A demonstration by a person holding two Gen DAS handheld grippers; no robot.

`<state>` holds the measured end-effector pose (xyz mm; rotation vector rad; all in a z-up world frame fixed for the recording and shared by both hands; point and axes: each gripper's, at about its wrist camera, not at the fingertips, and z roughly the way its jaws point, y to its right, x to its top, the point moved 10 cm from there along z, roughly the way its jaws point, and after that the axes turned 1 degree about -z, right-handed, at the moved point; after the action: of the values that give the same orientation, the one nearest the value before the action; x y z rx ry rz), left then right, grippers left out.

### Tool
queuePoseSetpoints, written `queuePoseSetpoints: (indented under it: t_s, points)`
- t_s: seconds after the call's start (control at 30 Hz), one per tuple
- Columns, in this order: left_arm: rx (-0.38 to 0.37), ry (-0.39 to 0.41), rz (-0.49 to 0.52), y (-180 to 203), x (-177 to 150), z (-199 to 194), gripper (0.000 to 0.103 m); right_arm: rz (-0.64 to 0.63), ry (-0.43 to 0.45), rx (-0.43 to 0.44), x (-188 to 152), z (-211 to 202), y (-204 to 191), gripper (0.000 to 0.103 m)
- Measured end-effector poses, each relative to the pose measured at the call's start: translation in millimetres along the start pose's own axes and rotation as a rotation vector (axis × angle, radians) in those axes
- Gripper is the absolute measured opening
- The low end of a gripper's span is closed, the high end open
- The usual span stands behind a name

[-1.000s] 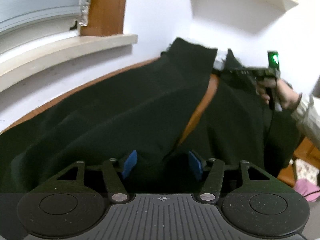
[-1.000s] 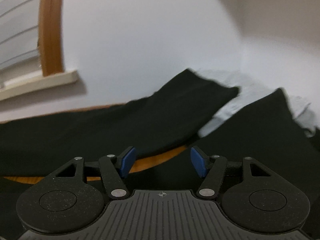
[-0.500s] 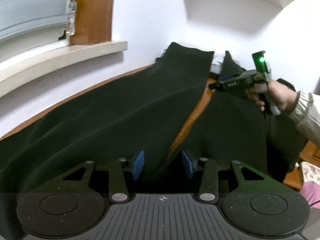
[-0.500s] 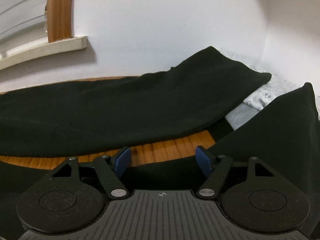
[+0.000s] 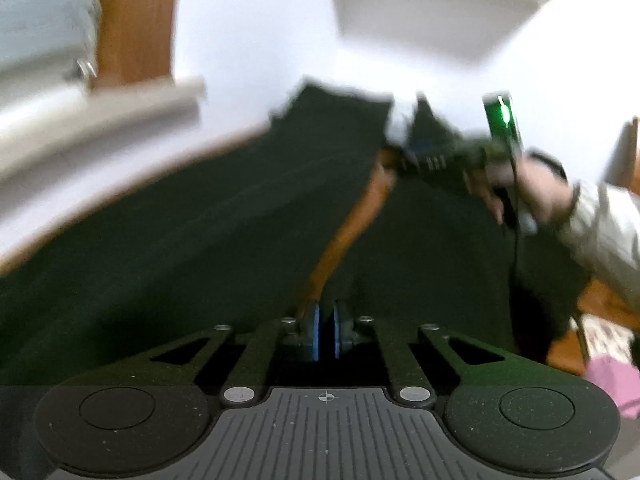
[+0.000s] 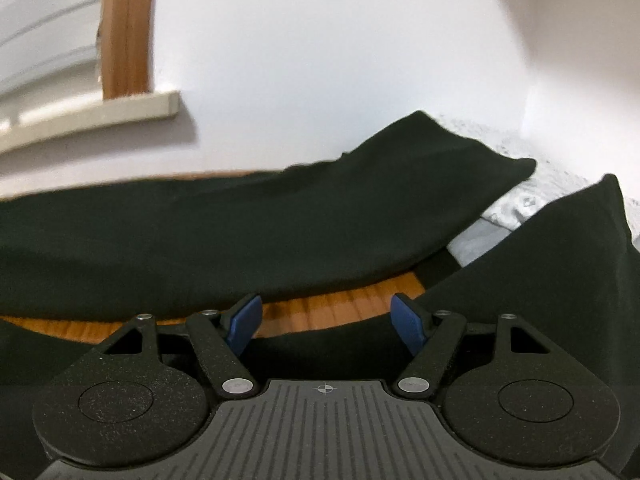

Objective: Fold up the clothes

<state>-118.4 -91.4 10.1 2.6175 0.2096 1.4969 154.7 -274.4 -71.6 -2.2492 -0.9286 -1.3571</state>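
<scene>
A big pair of black trousers [image 5: 208, 216] lies spread out on a wooden table [image 6: 340, 306]. The two legs go away from the cameras toward a white wall [image 6: 320, 60]. One leg [image 6: 240, 232] lies along the wall. The other leg [image 6: 540, 280] lies nearer, on the right. A strip of bare table shows between them. The far ends of both legs rest on a pale grey cloth [image 6: 508, 208] in the corner.

A window sill [image 6: 100, 116] sticks out from the wall on the left, with a brown wooden frame [image 6: 126, 32] above it.

The left hand-held gripper [image 5: 325, 334] is down low at the near edge of the trousers. Its blue pads [image 5: 316, 334] are pressed nearly together. There is black cloth right at the pads, so it seems to be pinching the trousers, but the picture is blurry.

The right hand-held gripper [image 6: 326, 320] is wide open, with its blue pads [image 6: 244, 318] far apart. It holds nothing. It sits just above the edge of the nearer leg. In the left wrist view a person's hand [image 5: 532, 192] in a light sleeve [image 5: 600, 232] holds it, and a small green light [image 5: 505, 114] glows on top.
</scene>
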Motion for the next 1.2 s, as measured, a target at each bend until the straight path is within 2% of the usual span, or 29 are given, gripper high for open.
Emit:
queuePoseSetpoints:
  t_s: [0.03,0.07,0.13,0.23,0.43,0.47,0.53,0.57,0.7,0.8,0.93,1.03,1.2]
  points:
    - [-0.007,0.063,-0.026,-3.0,14.0,-13.8,0.007,0.017,0.025,0.007,2.0,-3.4,2.4,0.071]
    - [0.001,0.08,-0.031,-6.4,20.9,-18.2,0.004,0.041,0.046,0.023,3.0,-6.4,5.1,0.071]
    - [0.035,0.061,-0.013,-13.7,26.4,-15.7,0.004,0.089,0.081,0.044,5.2,-11.5,11.5,0.071]
    - [0.065,-0.029,-0.024,-26.8,7.8,9.2,0.004,0.156,0.13,0.06,9.3,-19.6,22.6,0.071]
    - [0.067,-0.086,-0.038,-40.9,-16.8,27.0,0.007,0.141,0.239,-0.088,17.3,-63.0,70.9,0.071]
    - [0.058,-0.088,-0.045,-42.2,-17.5,26.9,0.007,0.159,0.241,-0.119,16.0,-71.2,88.7,0.068]
    - [0.047,-0.094,-0.054,-43.8,-18.4,29.7,0.008,0.198,0.245,-0.182,12.8,-87.7,125.0,0.035]
    - [0.042,-0.096,-0.061,-44.6,-18.9,30.6,0.008,0.225,0.244,-0.22,9.2,-95.1,144.0,0.034]
    - [0.029,-0.099,-0.079,-46.8,-20.4,30.1,0.008,0.362,0.19,-0.334,-18.2,-112.8,216.9,0.036]
    - [0.034,-0.098,-0.073,-45.6,-21.5,29.1,0.008,0.488,0.142,-0.352,-47.6,-111.6,254.8,0.049]
    - [0.032,-0.099,-0.077,-45.5,-22.3,29.5,0.008,0.642,0.121,-0.306,-75.2,-99.4,274.4,0.055]
    - [0.034,-0.098,-0.077,-45.0,-22.7,29.0,0.008,0.6,0.186,-0.358,-68.0,-105.4,271.6,0.054]
    - [0.036,-0.098,-0.077,-44.2,-23.3,28.1,0.008,0.517,0.181,-0.328,-22.0,-87.2,251.4,0.056]
